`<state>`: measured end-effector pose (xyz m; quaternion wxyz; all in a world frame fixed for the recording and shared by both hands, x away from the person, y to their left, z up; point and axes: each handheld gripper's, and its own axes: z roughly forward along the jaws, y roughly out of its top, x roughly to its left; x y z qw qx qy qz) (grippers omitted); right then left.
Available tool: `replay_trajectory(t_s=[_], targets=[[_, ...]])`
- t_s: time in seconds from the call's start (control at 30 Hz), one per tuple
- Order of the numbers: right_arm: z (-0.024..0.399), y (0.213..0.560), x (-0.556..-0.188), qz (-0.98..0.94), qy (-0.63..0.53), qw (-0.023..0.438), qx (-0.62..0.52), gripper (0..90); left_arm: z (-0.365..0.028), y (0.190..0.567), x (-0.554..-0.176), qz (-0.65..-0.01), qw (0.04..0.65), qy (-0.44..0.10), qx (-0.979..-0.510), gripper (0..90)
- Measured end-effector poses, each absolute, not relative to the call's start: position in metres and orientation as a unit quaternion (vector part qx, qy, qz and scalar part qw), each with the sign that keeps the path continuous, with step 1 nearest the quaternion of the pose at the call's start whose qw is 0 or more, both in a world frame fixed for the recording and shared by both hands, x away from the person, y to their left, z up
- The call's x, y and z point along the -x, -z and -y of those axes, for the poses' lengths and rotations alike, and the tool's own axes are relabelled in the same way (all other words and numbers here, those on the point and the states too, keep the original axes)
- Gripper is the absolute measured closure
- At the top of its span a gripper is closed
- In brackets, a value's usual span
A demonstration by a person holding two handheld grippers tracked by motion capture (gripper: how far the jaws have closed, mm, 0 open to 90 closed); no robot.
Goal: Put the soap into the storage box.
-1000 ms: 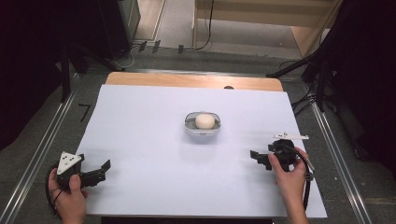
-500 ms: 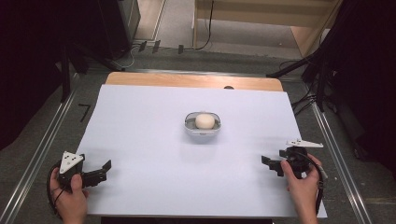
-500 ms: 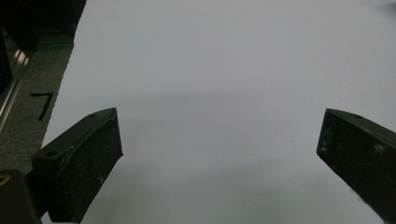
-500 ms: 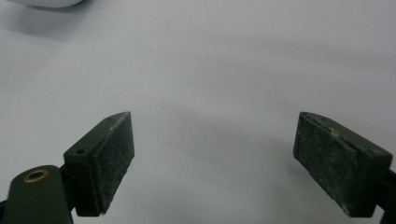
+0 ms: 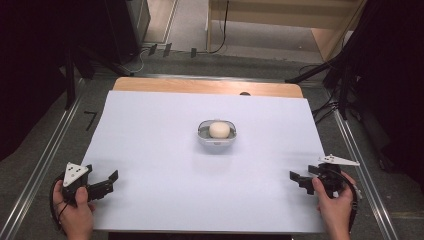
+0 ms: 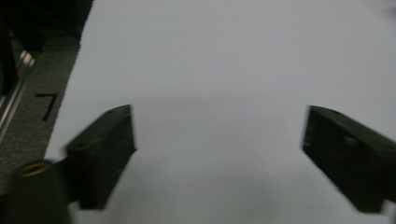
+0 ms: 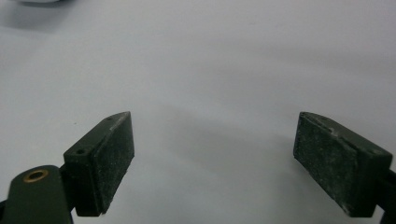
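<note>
1. White sheet (image 5: pixel 165 150) covers the table in the high view, with a strip of wooden tabletop (image 5: pixel 207 86) exposed along its far edge and grey floor with metal rails (image 5: pixel 45 155) down both sides. A small glass bowl (image 5: pixel 217 141) holding a pale round ball (image 5: pixel 219 129) sits near the middle of the sheet, slightly toward the far side. Bare sheet surrounds the bowl on every side. The left gripper (image 5: pixel 111 181) is at the near left corner, just inside the sheet's left edge. The right gripper (image 5: pixel 298 181) is at the near right, close to the right edge. Both sets of jaws stand apart and hold nothing. The bowl lies well apart from both, ahead of and between them.

2. Left gripper view: the two black fingers (image 6: pixel 105 154) are spread wide over plain white sheet, nothing between them. The sheet's left edge runs just beside the left-hand finger, with grey floor and a small black mark (image 6: pixel 46 103) beyond it. Open sheet stretches ahead.

3. Right gripper view: fingers (image 7: pixel 105 158) are likewise wide apart and unloaded, over bare sheet. A sliver of the bowl's base (image 7: pixel 39 2) and its shadow show at the top left corner, well apart from the fingertips.
</note>
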<state>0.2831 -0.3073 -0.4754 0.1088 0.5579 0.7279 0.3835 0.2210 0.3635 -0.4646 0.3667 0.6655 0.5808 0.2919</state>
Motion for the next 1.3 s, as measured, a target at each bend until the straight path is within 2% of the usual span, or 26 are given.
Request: replay_trajectory(t_s=[0.07,0.37,0.5,0.6,1.03,1.3], targets=[[0.313,0.475,-0.281,-0.725,-0.385,0.110,-0.560,13.3,-0.363,0.465,-0.220,-0.583,0.369,-0.295,-0.660,12.2],[0.335,0.477,-0.267,-0.718,-0.386,0.119,-0.567,13.3,-0.365,0.464,-0.219,-0.587,0.375,-0.298,-0.653,12.8],[0.343,0.479,-0.262,-0.715,-0.390,0.119,-0.568,13.3,-0.366,0.464,-0.218,-0.587,0.380,-0.295,-0.651,4.0],[0.350,0.482,-0.257,-0.715,-0.389,0.119,-0.569,13.3,-0.366,0.464,-0.217,-0.586,0.379,-0.299,-0.651,1.2],[0.392,0.490,-0.239,-0.681,-0.424,0.128,-0.583,13.5,-0.363,0.463,-0.215,-0.591,0.369,-0.324,-0.640,0.0],[0.374,0.488,-0.241,-0.691,-0.427,0.144,-0.565,13.5,-0.363,0.463,-0.215,-0.593,0.369,-0.325,-0.637,0.0]])
